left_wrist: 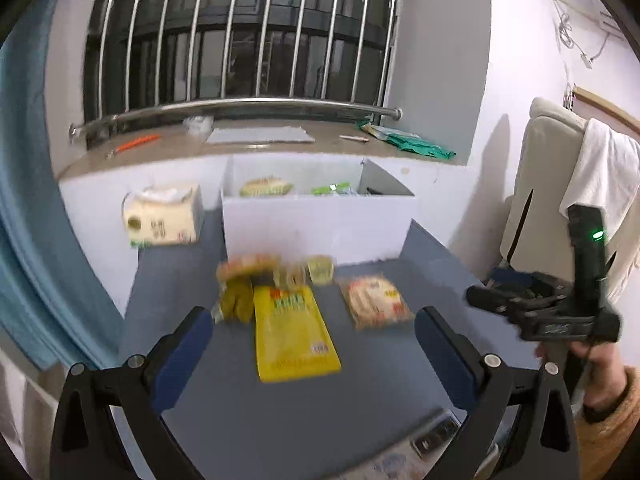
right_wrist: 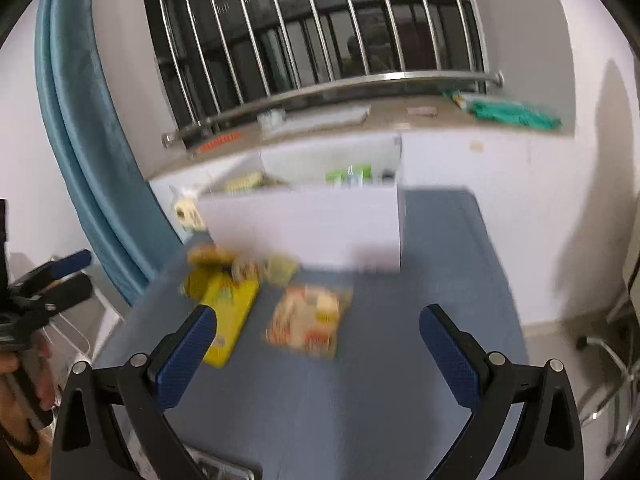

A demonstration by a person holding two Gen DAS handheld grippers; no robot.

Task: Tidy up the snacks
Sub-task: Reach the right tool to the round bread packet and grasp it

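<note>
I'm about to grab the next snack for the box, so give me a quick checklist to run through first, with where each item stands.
1. Left gripper open and holding nothing: ok.
2. Right gripper open and holding nothing: ok.
3. Flat yellow snack pouch lying flat on the blue-grey tabletop, between the left fingers: ok.
4. Clear orange-printed snack packet apart from the pouch: ok.
5. Open white box has room: cannot tell; some packets already inside.
6. Small snacks behind the pouch separable: cannot tell, blurred.

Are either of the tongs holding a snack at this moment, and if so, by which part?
Nothing is held. The left tongs and right tongs are both open above the table; the yellow pouch and the other packets lie untouched.
</note>
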